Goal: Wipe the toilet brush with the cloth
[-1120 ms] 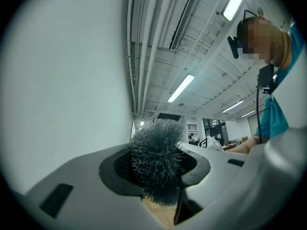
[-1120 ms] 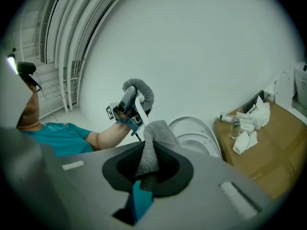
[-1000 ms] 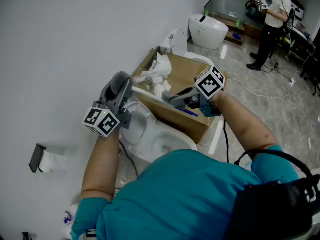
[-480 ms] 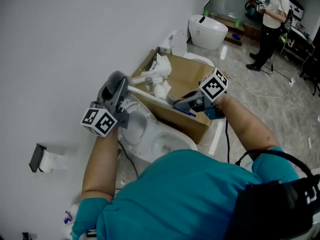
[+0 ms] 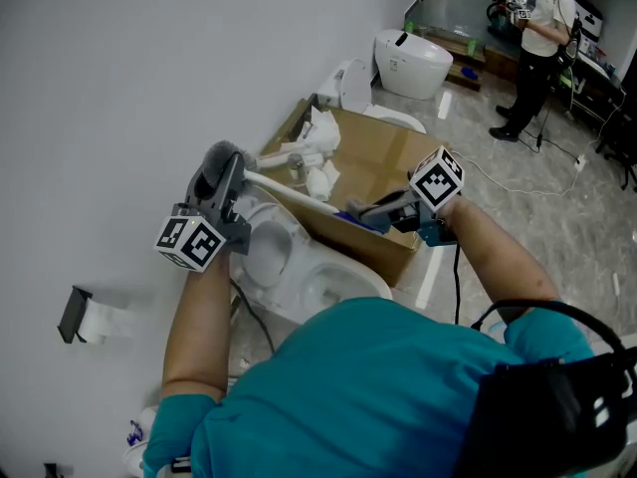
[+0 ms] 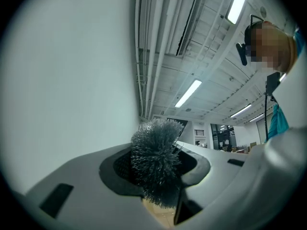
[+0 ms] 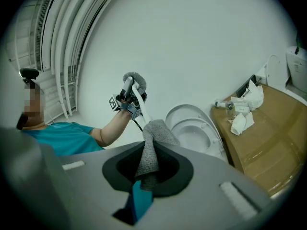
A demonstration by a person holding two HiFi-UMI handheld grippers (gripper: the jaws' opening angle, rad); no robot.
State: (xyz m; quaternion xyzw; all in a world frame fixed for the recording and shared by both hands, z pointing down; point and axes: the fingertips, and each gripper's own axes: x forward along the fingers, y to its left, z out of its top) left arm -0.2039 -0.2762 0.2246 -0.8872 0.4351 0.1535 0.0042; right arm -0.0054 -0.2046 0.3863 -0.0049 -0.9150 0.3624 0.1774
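Observation:
My left gripper point(image 5: 223, 175) is shut on the toilet brush just below its grey bristle head point(image 5: 213, 159), close to the white wall. In the left gripper view the bristles point(image 6: 154, 161) fill the gap between the jaws of this gripper point(image 6: 158, 178). The brush's white handle point(image 5: 291, 191) slants right and down towards my right gripper point(image 5: 360, 212). That gripper point(image 7: 152, 172) is shut on a grey cloth point(image 7: 152, 145). The cloth's top meets the lower end of the handle point(image 7: 141, 107); the contact itself is hidden. The right gripper view also shows the bristle head point(image 7: 134, 77) held up by the left arm.
An open white toilet point(image 5: 274, 252) stands below the brush. Beside it is a cardboard box point(image 5: 393, 162) with white wrappings. Another toilet point(image 5: 413, 60) and a standing person point(image 5: 537, 53) are at the back right. A paper roll holder point(image 5: 82, 317) hangs on the wall.
My right gripper with the cloth has slid right and a little down along the handle, away from the bristle head. The left gripper with the brush has stayed nearly in place.

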